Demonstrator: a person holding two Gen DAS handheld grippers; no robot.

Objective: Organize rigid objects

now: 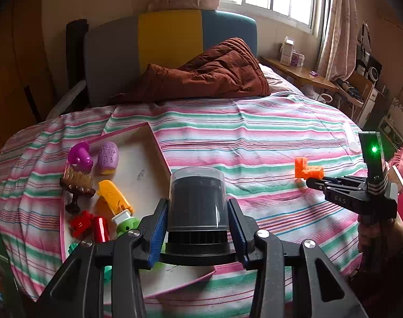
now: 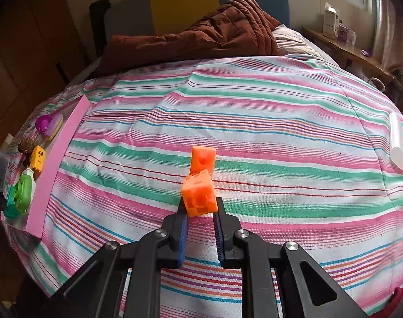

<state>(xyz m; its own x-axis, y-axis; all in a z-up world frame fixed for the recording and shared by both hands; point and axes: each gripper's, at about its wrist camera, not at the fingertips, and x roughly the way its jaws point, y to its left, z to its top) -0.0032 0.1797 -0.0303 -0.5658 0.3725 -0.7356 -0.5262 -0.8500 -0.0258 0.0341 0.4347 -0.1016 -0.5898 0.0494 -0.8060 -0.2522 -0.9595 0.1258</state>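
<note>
1. My left gripper (image 1: 197, 228) had its jaws closed on a dark cylinder under a clear dome (image 1: 197, 206), holding it upright by its sides over the near end of the pink-rimmed tray (image 1: 159, 145).
2. The tray lay on the striped bed (image 1: 254, 132), at its left side. Inside it I saw a purple mushroom-shaped toy (image 1: 80, 156), a lilac oval piece (image 1: 109, 157), a brown comb-like stand (image 1: 78, 186), a yellow toy with a green end (image 1: 116, 202) and a red piece (image 1: 86, 224).
3. My right gripper (image 2: 200, 206) had narrow-set jaws around the near cube of the orange block piece (image 2: 200, 185), pads touching both sides; the piece's far cube stood up behind it.
4. The block sat mid-bed, well apart from the tray.
5. A white tube (image 2: 397, 140) lay far right on the bedspread.
</note>
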